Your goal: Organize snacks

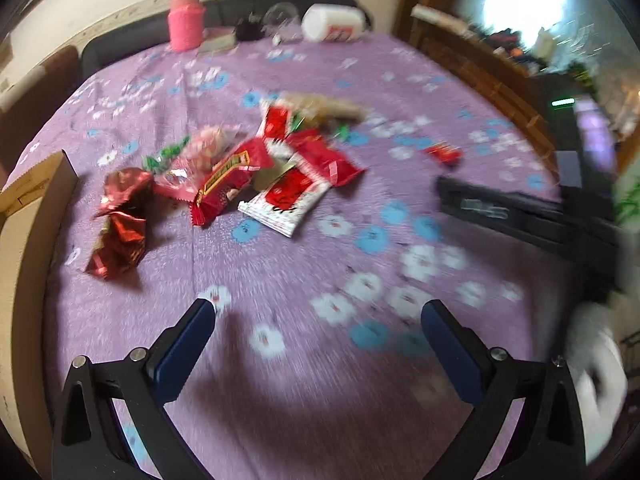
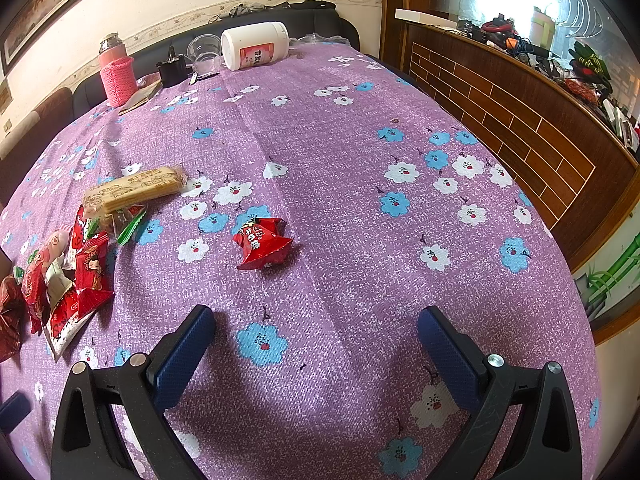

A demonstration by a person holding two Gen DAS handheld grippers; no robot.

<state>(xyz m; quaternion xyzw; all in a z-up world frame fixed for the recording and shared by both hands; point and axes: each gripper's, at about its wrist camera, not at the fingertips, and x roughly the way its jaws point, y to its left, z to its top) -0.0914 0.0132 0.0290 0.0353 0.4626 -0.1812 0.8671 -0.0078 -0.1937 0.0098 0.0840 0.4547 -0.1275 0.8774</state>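
Purple flowered cloth (image 2: 320, 140) covers the table before us, with a dark sofa and a wood-panelled counter (image 2: 500, 100) behind it. We hold our left gripper (image 1: 318, 320) above the cloth with its blue pads wide apart and nothing between them; that view is blurred. Beyond it lies a heap of snack packets (image 1: 248, 172), mostly red, and a cardboard box (image 1: 28, 216) stands at the left edge. Our right gripper (image 2: 316, 324) is spread just as wide and empty, with a small red packet (image 2: 262, 246) lying alone ahead of it, apart from the heap. A long biscuit pack (image 2: 134, 190) lies at the heap's far end. At the back edge stand a pink bottle (image 2: 115, 76) and a white jar (image 2: 254, 46) lying on its side.
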